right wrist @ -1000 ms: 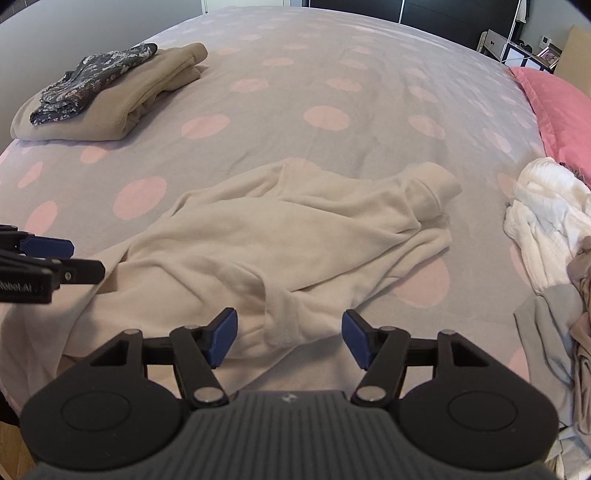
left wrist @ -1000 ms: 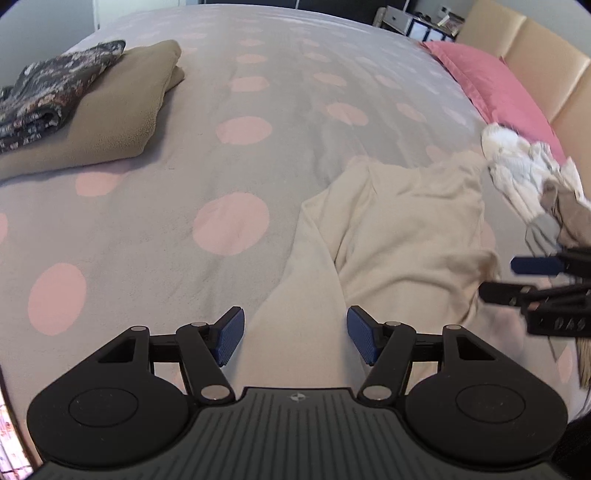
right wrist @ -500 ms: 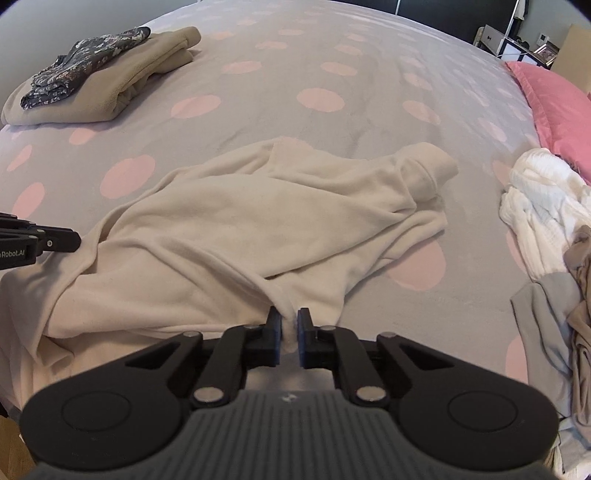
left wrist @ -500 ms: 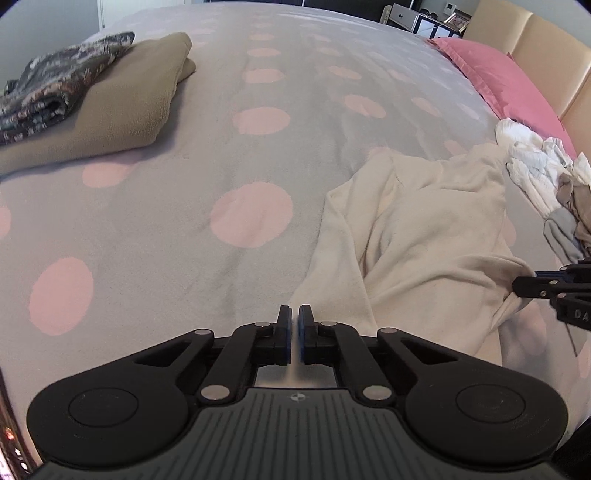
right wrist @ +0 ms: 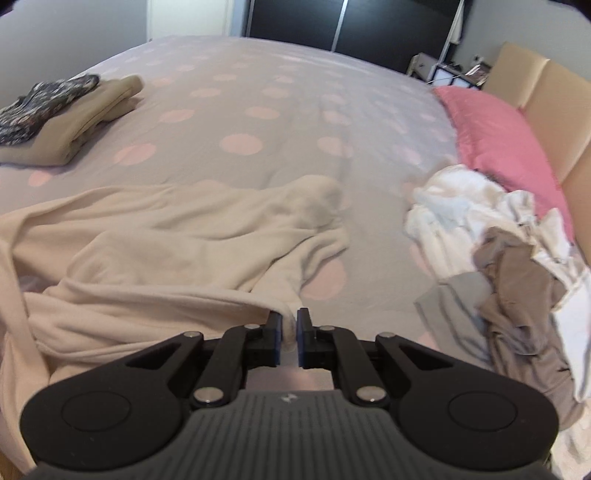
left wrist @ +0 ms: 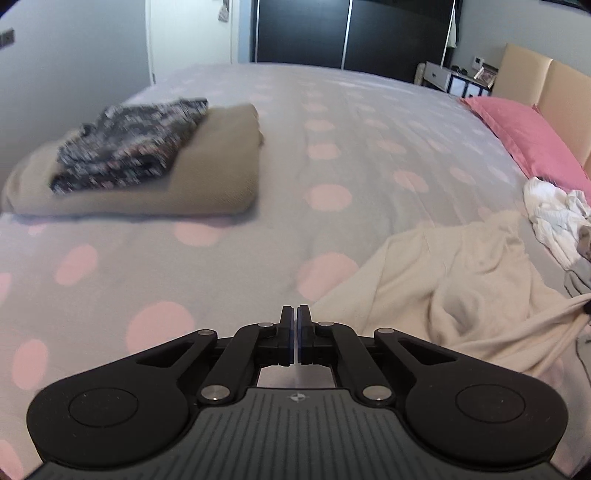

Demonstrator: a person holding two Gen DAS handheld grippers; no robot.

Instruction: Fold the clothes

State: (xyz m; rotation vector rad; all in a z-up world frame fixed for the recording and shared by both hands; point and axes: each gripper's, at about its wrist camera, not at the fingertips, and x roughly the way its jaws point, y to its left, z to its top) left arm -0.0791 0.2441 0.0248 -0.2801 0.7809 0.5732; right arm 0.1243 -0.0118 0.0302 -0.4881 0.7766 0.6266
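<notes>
Right wrist view: the right tool (right wrist: 290, 334), open a second ago, is now clamped on the cream garment (right wrist: 177, 236)'s hem; the left tool (left wrist: 297, 334) is likewise closed at its edge, and the garment is lifted off the bed (right wrist: 280, 88) for spreading.

Layout as seen from the right wrist view. A bed (right wrist: 295, 110) carries all items. A spread garment (right wrist: 166, 240) lies at the centre, running out to 9 o'clock. A folded stack (right wrist: 92, 110) sits at 10 o'clock near the bed's far left edge, with a smaller folded garment (right wrist: 40, 103) on top of it. A loose clothes heap (right wrist: 498, 240) lies at 3 o'clock, just beside the spread garment's right end but apart from it. A pillow (right wrist: 498, 140) lies behind the heap at 2 o'clock, against the headboard (right wrist: 554, 110). A wardrobe (right wrist: 332, 22) stands beyond the bed at 12 o'clock.
</notes>
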